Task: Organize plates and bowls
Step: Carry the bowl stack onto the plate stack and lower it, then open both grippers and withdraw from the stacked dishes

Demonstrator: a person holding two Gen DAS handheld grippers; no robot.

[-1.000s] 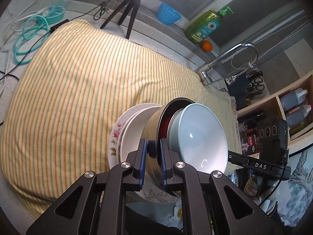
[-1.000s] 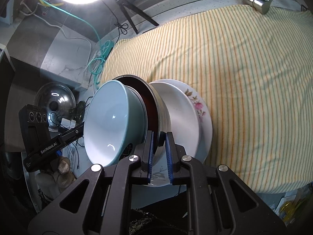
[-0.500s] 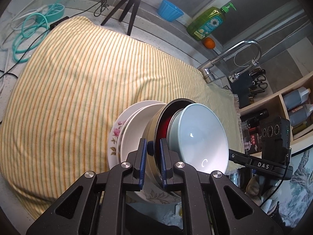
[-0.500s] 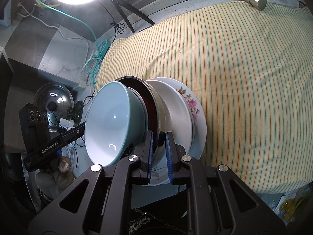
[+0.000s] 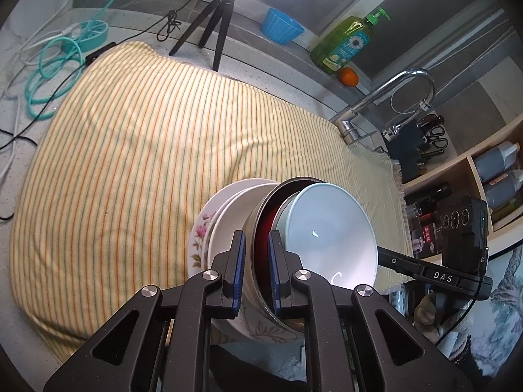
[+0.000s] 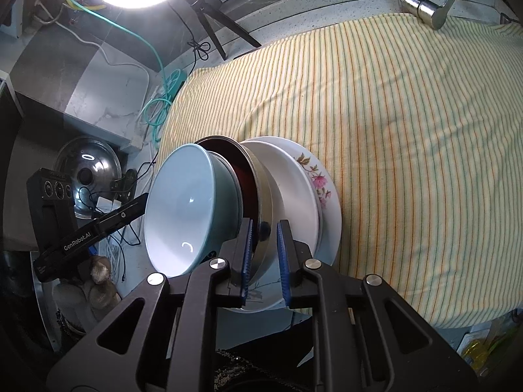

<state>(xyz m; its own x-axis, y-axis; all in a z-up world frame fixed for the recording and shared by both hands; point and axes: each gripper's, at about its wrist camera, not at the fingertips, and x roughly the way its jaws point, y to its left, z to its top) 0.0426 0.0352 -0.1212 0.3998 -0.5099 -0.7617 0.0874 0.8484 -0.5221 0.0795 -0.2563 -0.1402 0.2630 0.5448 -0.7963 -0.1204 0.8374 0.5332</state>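
A stack of dishes sits at the near edge of the striped cloth: a floral plate [image 5: 199, 238] [image 6: 318, 179] at the bottom, a white plate [image 5: 232, 219] [image 6: 294, 189] on it, then a metal bowl with a red inside [image 5: 264, 228] [image 6: 261, 183], then a pale blue bowl [image 5: 330, 232] [image 6: 183, 205]. My left gripper [image 5: 256, 261] straddles the metal bowl's rim with a small gap at each pad. My right gripper [image 6: 265, 251] straddles the opposite rim, pads likewise a little apart from it.
The yellow striped cloth [image 5: 137, 150] [image 6: 408, 137] covers the counter beyond the stack. A faucet [image 5: 385, 98], green soap bottle [image 5: 346, 42], orange, blue cup [image 5: 281, 29] and tripod [image 5: 212, 29] stand at the back. Cables lie at the left. Shelves with bottles are at the right.
Both grippers have widened slightly around the metal bowl's rim, where they were clamped before. The stack has stayed in place on the cloth's near edge.
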